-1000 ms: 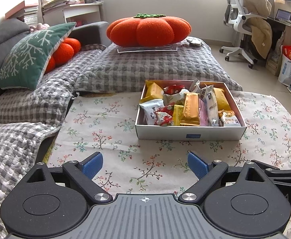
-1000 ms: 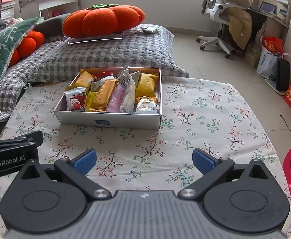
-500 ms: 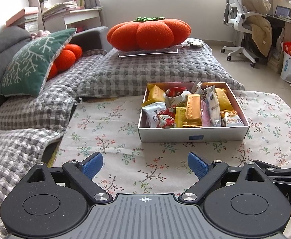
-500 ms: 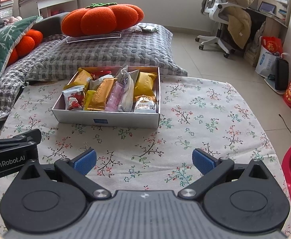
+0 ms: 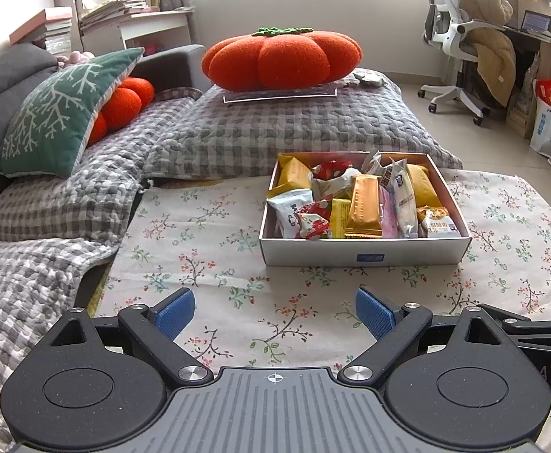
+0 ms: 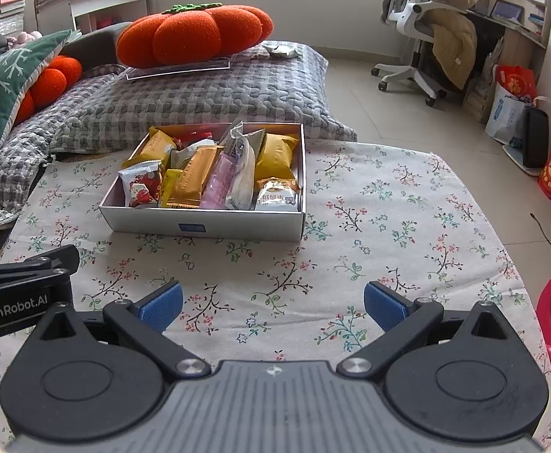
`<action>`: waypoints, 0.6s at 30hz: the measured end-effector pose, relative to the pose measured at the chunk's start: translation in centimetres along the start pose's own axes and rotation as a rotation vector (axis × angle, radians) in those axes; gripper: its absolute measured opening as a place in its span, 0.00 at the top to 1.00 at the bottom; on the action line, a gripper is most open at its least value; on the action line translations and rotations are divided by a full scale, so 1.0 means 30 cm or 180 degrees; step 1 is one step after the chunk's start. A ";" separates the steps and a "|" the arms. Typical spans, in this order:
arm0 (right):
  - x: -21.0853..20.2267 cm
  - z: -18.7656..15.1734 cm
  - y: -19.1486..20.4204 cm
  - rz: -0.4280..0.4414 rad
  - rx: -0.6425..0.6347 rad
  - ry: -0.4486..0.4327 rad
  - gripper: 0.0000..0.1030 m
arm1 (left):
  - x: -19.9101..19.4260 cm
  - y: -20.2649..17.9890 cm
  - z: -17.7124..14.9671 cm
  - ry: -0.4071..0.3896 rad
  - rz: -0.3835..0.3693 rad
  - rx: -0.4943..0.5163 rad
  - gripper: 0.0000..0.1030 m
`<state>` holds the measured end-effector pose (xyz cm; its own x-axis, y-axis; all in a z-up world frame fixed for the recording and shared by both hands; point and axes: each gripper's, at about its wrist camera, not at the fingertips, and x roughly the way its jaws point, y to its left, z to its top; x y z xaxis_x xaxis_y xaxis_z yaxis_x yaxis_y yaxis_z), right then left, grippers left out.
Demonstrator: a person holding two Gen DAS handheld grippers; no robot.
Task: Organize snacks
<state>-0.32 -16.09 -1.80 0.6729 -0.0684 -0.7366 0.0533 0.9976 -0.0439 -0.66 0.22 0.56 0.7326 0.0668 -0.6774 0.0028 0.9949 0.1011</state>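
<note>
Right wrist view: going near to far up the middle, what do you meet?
Right gripper → floral tablecloth → snack box → grey checked cushion → orange pumpkin pillow

Table under floral cloth (image 6: 388, 204) fills frame centre. White box (image 6: 207, 224) of snack packets sits directly on it, centre-left, near the far edge.
</note>
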 end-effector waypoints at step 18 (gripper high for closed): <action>0.009 -0.001 0.009 -0.0031 -0.0042 0.0056 0.01 | 0.019 0.004 -0.007 0.0103 -0.0027 -0.0012 0.09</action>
<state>-0.13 -15.83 -2.04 0.6593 -0.0780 -0.7478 0.0500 0.9970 -0.0599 -0.40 0.40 0.03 0.7102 0.0608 -0.7014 0.0063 0.9957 0.0927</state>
